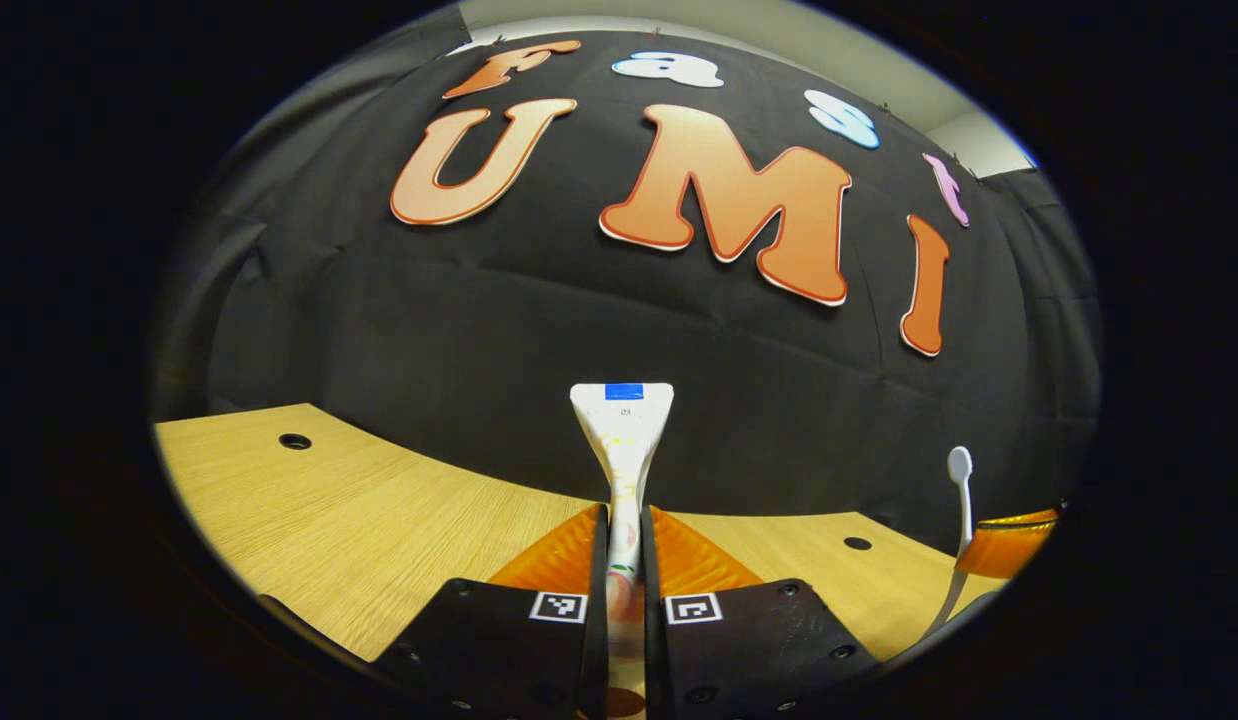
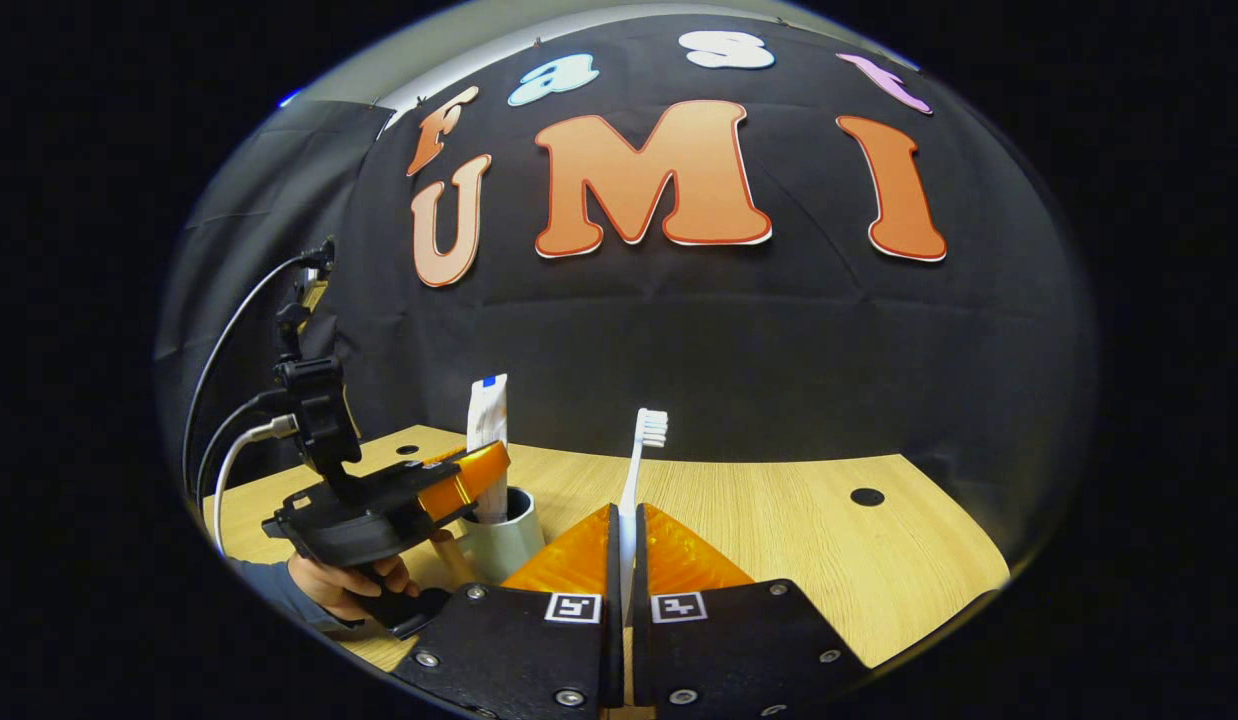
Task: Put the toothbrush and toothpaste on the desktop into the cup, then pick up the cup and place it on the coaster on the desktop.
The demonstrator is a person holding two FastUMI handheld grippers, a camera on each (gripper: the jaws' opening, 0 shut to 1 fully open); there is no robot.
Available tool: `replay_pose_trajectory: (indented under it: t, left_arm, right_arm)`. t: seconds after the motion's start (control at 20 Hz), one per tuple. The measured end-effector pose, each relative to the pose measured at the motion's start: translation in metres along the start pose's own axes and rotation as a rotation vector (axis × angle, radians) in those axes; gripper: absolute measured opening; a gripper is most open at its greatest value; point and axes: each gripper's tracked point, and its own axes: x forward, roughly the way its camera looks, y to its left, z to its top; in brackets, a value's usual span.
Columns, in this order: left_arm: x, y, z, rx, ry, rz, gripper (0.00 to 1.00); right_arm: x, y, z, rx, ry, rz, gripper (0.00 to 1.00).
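Two hand-held grippers are each pinching something. The left hand-held gripper [image 1: 624, 545] clamps the toothpaste [image 1: 623, 440] upright between its fingers, the tube's lower end inside the cup [image 2: 506, 535] on the bench [image 2: 779, 520]. To its right, the right hand-held gripper [image 2: 624, 545] grips the toothbrush [image 2: 641, 455], bristles up.

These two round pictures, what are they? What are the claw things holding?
Each picture comes from a camera riding on a hand-held grabber; a person carries one in each hand. In the left gripper view, the left gripper has its jaws shut on a white squeezy toothpaste tube. In the right gripper view, the right gripper pinches a white plastic toothbrush upright. There you also see the hand lowering the toothpaste into a pale round cup on the wooden desk.
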Motion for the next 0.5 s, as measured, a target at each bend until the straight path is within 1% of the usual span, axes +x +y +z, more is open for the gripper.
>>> replay_pose_trajectory:
  t: [0.25, 0.4, 0.45, 0.5]
  left_arm:
    - [-0.019, 0.001, -0.014, 0.026, 0.055, 0.004, 0.13]
    - [-0.024, 0.005, -0.024, 0.042, 0.104, 0.008, 0.16]
    - [-0.026, 0.004, -0.028, 0.044, 0.122, -0.004, 0.16]
    - [-0.027, 0.001, -0.029, 0.047, 0.136, -0.018, 0.18]
  right_arm:
    - [0.013, 0.016, 0.005, 0.003, -0.034, 0.032, 0.04]
    - [0.024, 0.025, 0.013, 0.009, -0.054, 0.047, 0.04]
    - [0.027, 0.026, 0.017, 0.008, -0.066, 0.048, 0.04]
    - [0.03, 0.027, 0.022, 0.012, -0.079, 0.05, 0.04]
